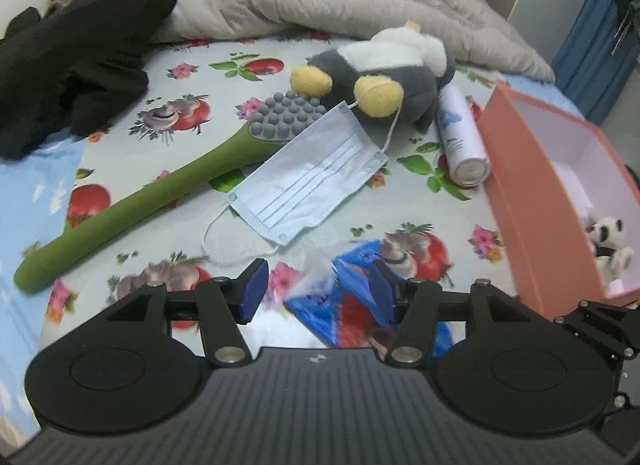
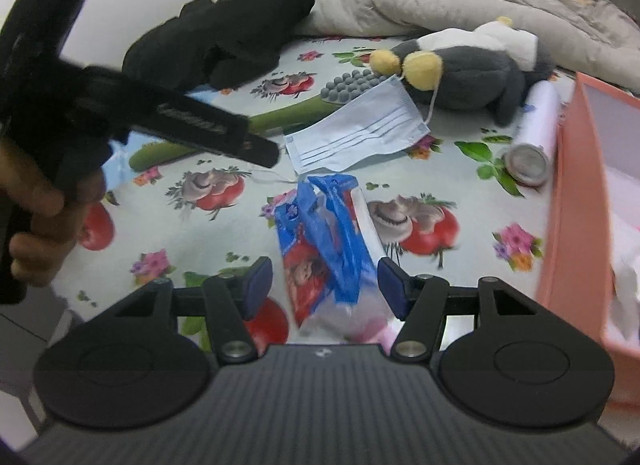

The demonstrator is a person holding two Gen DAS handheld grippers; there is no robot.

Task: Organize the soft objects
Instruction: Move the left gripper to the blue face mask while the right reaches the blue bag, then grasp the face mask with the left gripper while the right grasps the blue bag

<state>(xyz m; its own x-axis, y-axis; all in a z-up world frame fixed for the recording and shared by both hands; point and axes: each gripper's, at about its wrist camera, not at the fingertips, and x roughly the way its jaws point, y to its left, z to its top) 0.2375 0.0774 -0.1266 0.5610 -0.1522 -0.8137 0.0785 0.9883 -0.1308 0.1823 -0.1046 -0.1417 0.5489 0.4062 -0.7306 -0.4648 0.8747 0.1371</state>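
Both grippers apart and empty: left gripper [image 1: 314,291], right gripper [image 2: 324,285], each hovering over the blue tissue pack [image 2: 330,241] lying on the fruit-print sheet [image 2: 224,201], near the pink box [image 2: 576,201]. Grab it across the narrow width, mid-body, not by the loose wrapper; one gripper is probably enough, keep the other clear

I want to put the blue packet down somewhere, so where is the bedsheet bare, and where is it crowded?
Bare sheet lies between the blue packet and the pink box, below the spray can. More lies left of the packet, below the green massager. It is crowded further back: face mask, massager head, plush toy and can touch or overlap.
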